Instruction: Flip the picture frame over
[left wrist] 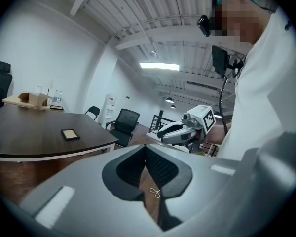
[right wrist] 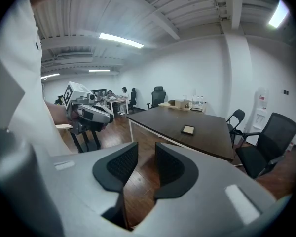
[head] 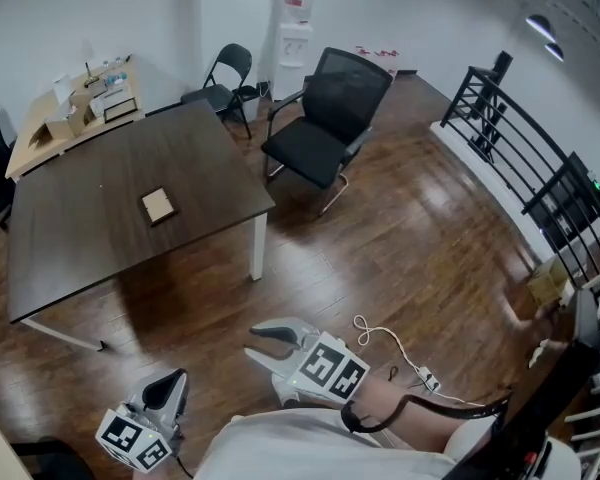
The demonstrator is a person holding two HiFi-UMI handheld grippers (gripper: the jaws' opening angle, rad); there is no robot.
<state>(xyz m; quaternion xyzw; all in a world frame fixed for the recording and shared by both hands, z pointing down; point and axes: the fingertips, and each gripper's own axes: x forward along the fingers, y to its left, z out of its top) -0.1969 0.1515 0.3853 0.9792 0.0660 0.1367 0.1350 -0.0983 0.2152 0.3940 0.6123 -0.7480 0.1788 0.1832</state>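
A small dark-rimmed picture frame (head: 158,205) with a tan face lies flat on the dark brown table (head: 100,248), far from both grippers. It also shows in the left gripper view as the frame (left wrist: 69,134) and in the right gripper view as the frame (right wrist: 188,129). My left gripper (head: 170,384) is held low over the wooden floor near my body, its jaws (left wrist: 144,148) shut with nothing in them. My right gripper (head: 263,341) hovers beside it, open (right wrist: 146,149), only floor showing between its pads.
A black office chair (head: 330,128) and a folding chair (head: 225,76) stand past the table's far corner. A water dispenser (head: 293,33) is at the back wall. A light wooden desk (head: 40,138) carries boxes. A black railing (head: 530,158) runs along the right. A white cable (head: 385,343) lies on the floor.
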